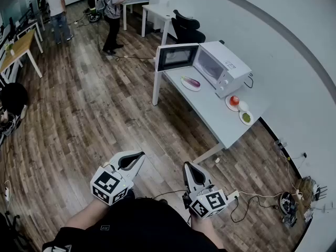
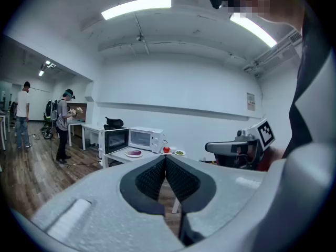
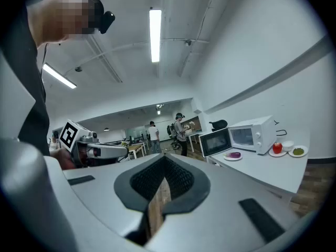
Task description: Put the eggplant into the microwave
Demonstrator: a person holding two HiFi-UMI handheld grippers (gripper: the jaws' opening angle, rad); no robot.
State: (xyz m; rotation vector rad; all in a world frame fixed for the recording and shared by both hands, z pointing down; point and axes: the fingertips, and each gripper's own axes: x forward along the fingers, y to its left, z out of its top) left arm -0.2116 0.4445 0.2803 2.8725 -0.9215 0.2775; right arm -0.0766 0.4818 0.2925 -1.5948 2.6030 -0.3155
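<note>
A purple eggplant [image 1: 193, 82] lies on a white plate on the long white table [image 1: 220, 117], just in front of the white microwave [image 1: 226, 67]. The microwave's door [image 1: 177, 56] hangs open to the left. Both grippers are held low and near me, far from the table, over the wooden floor. My left gripper [image 1: 140, 154] is shut with nothing in it; its pads meet in the left gripper view [image 2: 165, 158]. The right gripper [image 1: 187, 165] is shut and empty as well [image 3: 164, 158]. The eggplant [image 3: 234, 154] and the microwave [image 3: 254, 134] show small and distant in the right gripper view.
Right of the microwave stand a plate with a red fruit [image 1: 234, 100], a white bowl [image 1: 243, 105] and a dish of something green [image 1: 246, 117]. A black chair [image 1: 186, 28] stands behind the table. Two people [image 1: 111, 9] are at the far end. Cables [image 1: 286, 201] lie on the floor at right.
</note>
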